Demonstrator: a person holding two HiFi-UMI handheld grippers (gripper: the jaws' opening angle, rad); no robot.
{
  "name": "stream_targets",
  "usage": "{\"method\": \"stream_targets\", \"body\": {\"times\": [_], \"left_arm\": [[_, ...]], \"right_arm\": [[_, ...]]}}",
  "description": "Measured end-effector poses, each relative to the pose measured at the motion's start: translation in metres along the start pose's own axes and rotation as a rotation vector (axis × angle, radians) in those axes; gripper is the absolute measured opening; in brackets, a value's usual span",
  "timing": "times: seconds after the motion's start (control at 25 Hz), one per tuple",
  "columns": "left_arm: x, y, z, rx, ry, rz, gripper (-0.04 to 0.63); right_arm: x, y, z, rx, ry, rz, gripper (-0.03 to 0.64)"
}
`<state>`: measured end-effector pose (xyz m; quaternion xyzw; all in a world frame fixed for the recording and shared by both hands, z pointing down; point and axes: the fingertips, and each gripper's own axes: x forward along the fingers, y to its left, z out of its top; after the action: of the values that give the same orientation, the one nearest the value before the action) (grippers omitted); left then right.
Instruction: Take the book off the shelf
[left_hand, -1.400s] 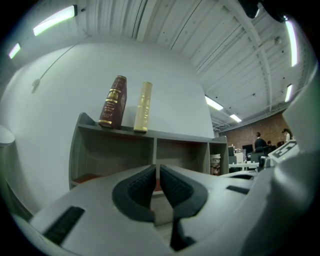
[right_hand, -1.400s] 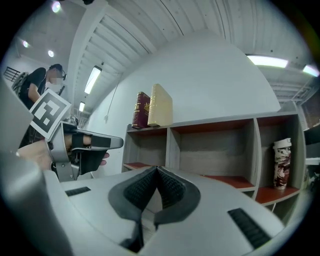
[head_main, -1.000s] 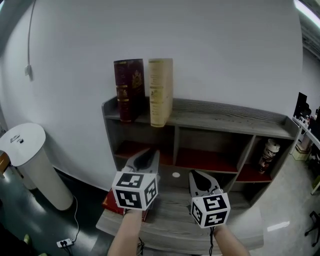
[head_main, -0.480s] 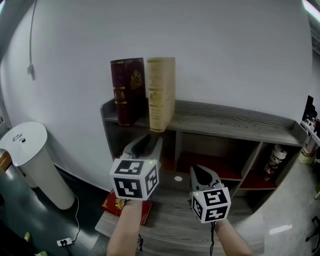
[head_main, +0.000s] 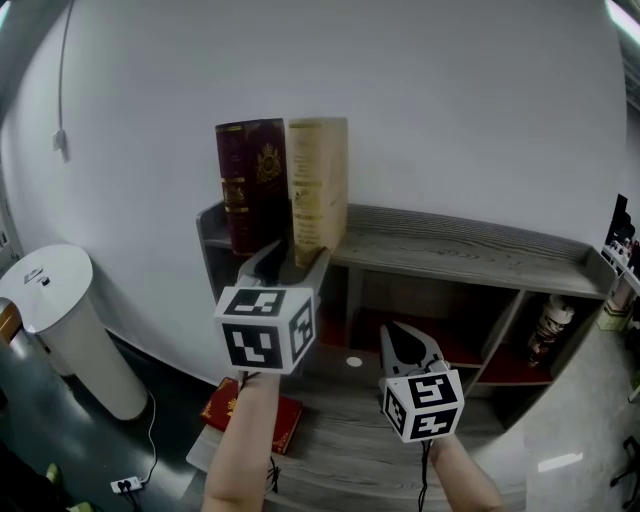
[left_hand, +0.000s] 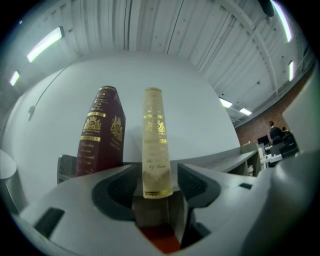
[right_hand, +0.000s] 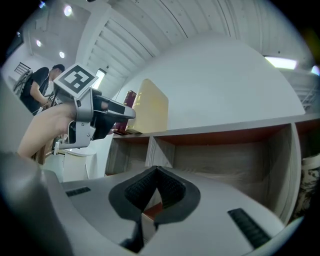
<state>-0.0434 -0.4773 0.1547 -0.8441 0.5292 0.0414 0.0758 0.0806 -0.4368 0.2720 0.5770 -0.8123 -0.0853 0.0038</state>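
Observation:
Two books stand upright on top of the grey shelf (head_main: 470, 240): a maroon book (head_main: 250, 185) and, to its right, a cream book (head_main: 318, 185). My left gripper (head_main: 288, 262) is raised level just in front of the cream book's lower end. Its jaws have just been opening and stand open. In the left gripper view the cream book's spine (left_hand: 155, 130) lines up with the gap of the left gripper (left_hand: 156, 171), with the pads clear of it; the maroon book (left_hand: 100, 132) is to its left. My right gripper (head_main: 408, 345) hangs lower, before the shelf's middle compartment, shut and empty (right_hand: 156, 174).
A red book (head_main: 250, 415) lies flat on the low grey table (head_main: 350, 450) in front of the shelf. A white cylindrical bin (head_main: 55, 320) stands at the left. A figurine (head_main: 548, 320) sits in the shelf's right compartment. A person (right_hand: 42, 87) stands in the background.
The left gripper has risen from the low table up to the foot of the cream book, and its jaws have gone from shut to open. The right gripper has crept up a little.

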Motion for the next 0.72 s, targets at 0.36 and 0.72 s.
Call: {"method": "stream_targets", "body": {"times": [0.36, 0.72], "left_arm": [[0.016, 0.004, 0.025, 0.029, -0.008, 0.011, 0.259], [0.033, 0.006, 0.037, 0.011, -0.004, 0.013, 0.261]], "right_arm": [[0.002, 0.001, 0.002, 0.003, -0.010, 0.009, 0.008], [0.003, 0.000, 0.002, 0.009, -0.011, 0.011, 0.008]]}}
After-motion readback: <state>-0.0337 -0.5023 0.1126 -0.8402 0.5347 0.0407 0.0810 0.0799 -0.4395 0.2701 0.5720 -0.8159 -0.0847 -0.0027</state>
